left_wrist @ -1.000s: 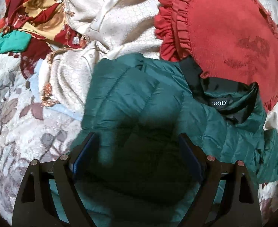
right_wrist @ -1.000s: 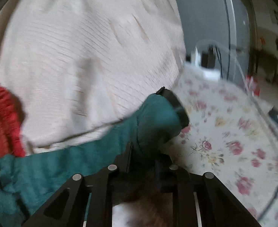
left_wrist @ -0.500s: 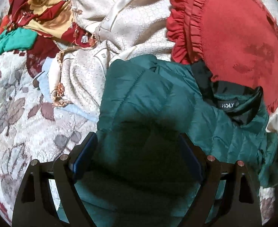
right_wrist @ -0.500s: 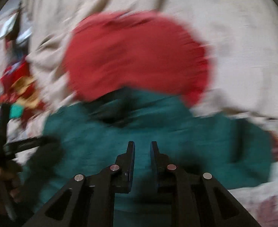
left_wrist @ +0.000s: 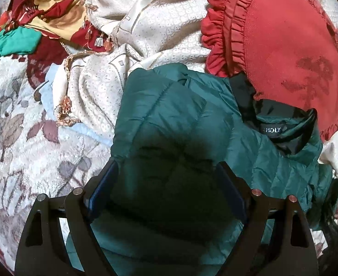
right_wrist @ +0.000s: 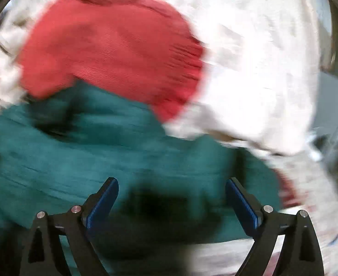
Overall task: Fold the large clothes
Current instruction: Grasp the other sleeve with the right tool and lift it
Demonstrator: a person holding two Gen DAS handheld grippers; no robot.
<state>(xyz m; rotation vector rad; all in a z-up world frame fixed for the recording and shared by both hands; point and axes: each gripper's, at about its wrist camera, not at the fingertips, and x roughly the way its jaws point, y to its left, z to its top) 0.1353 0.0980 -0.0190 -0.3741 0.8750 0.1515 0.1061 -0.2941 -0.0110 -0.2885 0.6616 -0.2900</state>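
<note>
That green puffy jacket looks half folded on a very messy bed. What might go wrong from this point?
1. The slippery quilted green puffer jacket may spring open again: the right gripper has just opened its fingers, so nothing pins the fold.
2. Its black-lined collar lies against the round red ruffled cushion, which could get dragged or block the next fold.
3. The cream patterned satin cloth with tassels lies beside the jacket, so the open left gripper might snag it.

you're in a home bedroom: floral quilted bedspread (left_wrist: pixel 19 138), red ruffled cushion (left_wrist: pixel 284 46), cream patterned fabric (left_wrist: pixel 145 23) heaped on the bed.
</note>
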